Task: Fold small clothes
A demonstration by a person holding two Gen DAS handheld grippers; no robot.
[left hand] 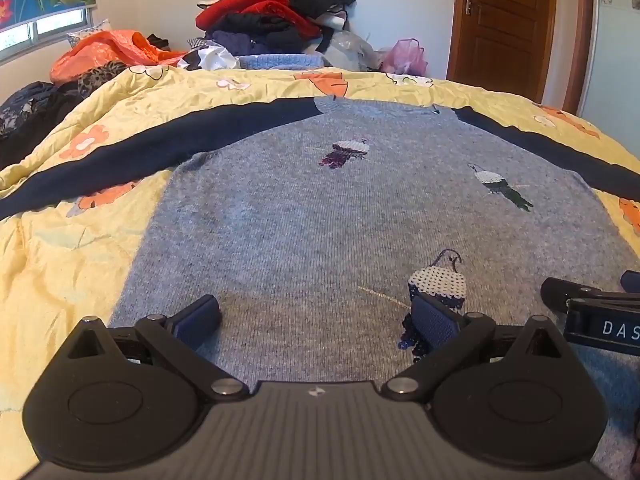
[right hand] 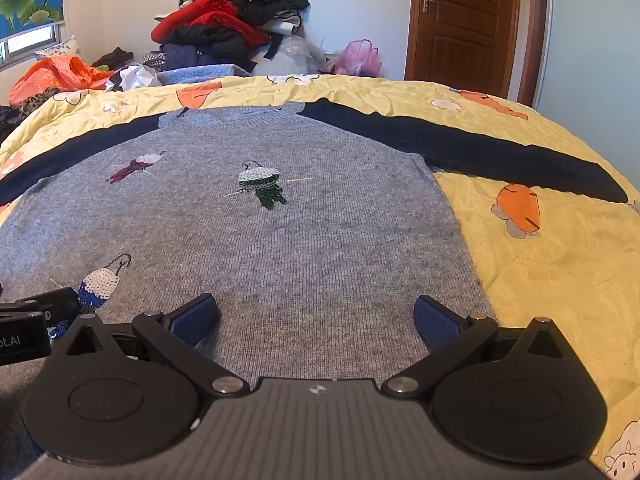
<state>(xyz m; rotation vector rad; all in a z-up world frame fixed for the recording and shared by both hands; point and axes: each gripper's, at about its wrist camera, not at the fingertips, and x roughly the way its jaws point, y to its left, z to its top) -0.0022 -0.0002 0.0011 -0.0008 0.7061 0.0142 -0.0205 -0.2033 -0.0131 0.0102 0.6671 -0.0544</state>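
Observation:
A small grey knit sweater [left hand: 320, 216] with navy sleeves [left hand: 132, 152] and sequin bird patches lies flat, face up, on a yellow floral quilt [left hand: 60, 264]; it also shows in the right wrist view [right hand: 280, 248]. Both sleeves are spread outward. My left gripper [left hand: 316, 320] is open and empty, low over the sweater's bottom hem on the left half. My right gripper [right hand: 316, 320] is open and empty, low over the hem on the right half, close to the sweater's right edge. Each gripper shows at the edge of the other's view.
A tall heap of dark and red clothes [left hand: 272, 12] stands behind the bed against the wall. An orange bag [left hand: 108, 52] and a pink bag [left hand: 406, 56] lie beside it. A brown door [right hand: 468, 20] is at the back right. The quilt [right hand: 560, 272] extends right.

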